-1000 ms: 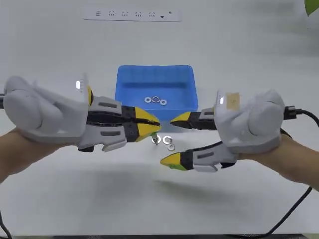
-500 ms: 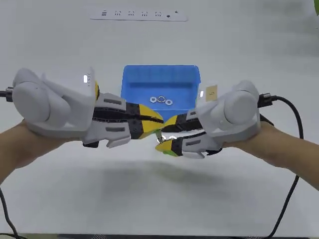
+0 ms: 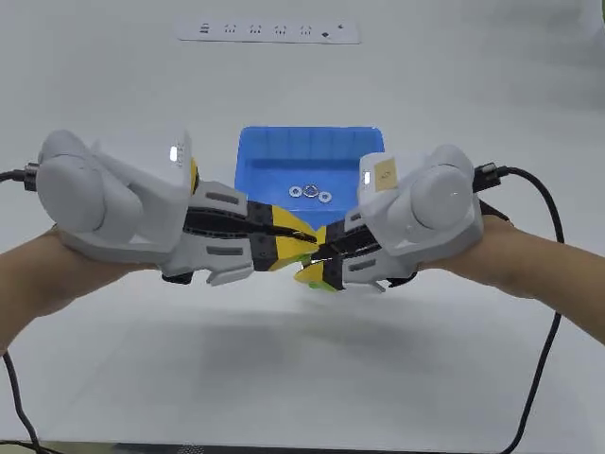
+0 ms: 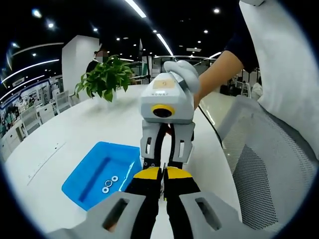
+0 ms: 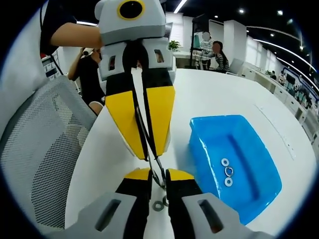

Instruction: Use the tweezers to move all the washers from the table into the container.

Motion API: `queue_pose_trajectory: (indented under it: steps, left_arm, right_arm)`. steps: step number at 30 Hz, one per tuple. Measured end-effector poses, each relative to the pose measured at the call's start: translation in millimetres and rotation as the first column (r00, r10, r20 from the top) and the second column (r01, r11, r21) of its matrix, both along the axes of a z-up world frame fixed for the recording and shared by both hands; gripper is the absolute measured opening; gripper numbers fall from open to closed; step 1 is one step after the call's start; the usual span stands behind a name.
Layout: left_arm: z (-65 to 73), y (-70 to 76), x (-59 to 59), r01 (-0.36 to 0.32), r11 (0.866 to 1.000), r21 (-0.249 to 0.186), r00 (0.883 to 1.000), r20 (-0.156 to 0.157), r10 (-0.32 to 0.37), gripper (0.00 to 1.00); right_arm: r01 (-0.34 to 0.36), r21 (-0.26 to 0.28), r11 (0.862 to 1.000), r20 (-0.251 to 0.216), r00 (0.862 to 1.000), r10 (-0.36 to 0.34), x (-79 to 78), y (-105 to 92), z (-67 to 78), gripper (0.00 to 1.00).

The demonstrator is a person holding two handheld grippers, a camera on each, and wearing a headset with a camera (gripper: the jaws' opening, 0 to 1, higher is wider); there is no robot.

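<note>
The blue container stands on the white table just beyond both grippers, with three washers lying in it. My left gripper is shut on thin dark tweezers, which run out between its yellow jaws. My right gripper meets it tip to tip, its jaws closed around the tweezers' point. In the right gripper view my right gripper sits just above two loose washers on the table, left of the container. The grippers hide these washers in the head view.
A white power strip lies at the table's far edge. A black cable trails from the right gripper toward the front edge. A potted plant stands past the container, and a mesh chair is beside the table.
My right gripper has swung left and closed from wide open onto the tweezers' tip. The two grippers now touch, covering the loose washers in the head view.
</note>
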State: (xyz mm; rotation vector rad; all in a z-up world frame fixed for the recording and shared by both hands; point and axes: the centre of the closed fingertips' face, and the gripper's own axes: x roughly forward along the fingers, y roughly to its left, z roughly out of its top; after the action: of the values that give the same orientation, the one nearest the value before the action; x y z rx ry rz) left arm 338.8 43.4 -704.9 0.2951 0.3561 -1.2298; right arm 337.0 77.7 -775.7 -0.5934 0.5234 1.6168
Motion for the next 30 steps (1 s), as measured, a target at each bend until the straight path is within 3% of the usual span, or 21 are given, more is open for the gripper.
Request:
queue_pose_trajectory:
  steps: [8, 10, 11, 12, 15, 20, 24, 30]
  left_arm:
    - [-1.5, -0.7, 4.2, -0.030, 0.999, 0.024, 0.999, 0.021, 0.029, 0.07]
    - [-5.5, 0.5, 3.7, -0.030, 0.998, 0.054, 0.999, 0.026, 0.029, 0.09]
    - [-7.7, 2.8, 4.4, -0.036, 0.996, 0.081, 0.998, 0.049, 0.032, 0.10]
    - [-7.1, 2.3, 2.7, -0.034, 0.996, 0.078, 0.998, 0.053, 0.030, 0.10]
    - [4.4, 2.7, 2.5, -0.071, 0.997, 0.007, 0.996, 0.048, 0.070, 0.13]
    - [8.4, 8.1, 1.9, -0.106, 0.994, -0.004, 0.993, 0.044, 0.106, 0.19]
    - [15.8, 12.2, -5.6, -0.133, 0.989, -0.069, 0.991, 0.006, 0.134, 0.25]
    - [15.7, 21.5, -13.2, -0.193, 0.978, -0.083, 0.981, -0.015, 0.192, 0.35]
  right_arm:
    - [-0.008, 0.012, 1.000, 0.058, 0.998, 0.007, 2.0, -0.6, 0.1, 0.10]
    - [-0.008, 0.016, 1.000, 0.071, 0.997, 0.007, 2.6, -0.7, -0.1, 0.09]
    - [-0.005, 0.017, 1.000, 0.077, 0.997, 0.004, 3.3, -1.1, -0.1, 0.09]
    - [-0.006, 0.016, 1.000, 0.083, 0.997, 0.004, 3.7, -1.7, -0.2, 0.09]
    - [-0.004, 0.012, 1.000, 0.093, 0.996, 0.003, 2.8, -5.0, 0.5, 0.09]
    - [0.008, 0.021, 1.000, 0.086, 0.996, -0.010, 1.0, -7.2, 4.7, 0.09]
    - [0.043, 0.058, 0.997, 0.066, 0.997, -0.046, -0.5, -7.2, 14.2, 0.09]
    - [0.078, 0.082, 0.994, 0.048, 0.995, -0.082, -2.3, -12.6, 24.7, 0.09]
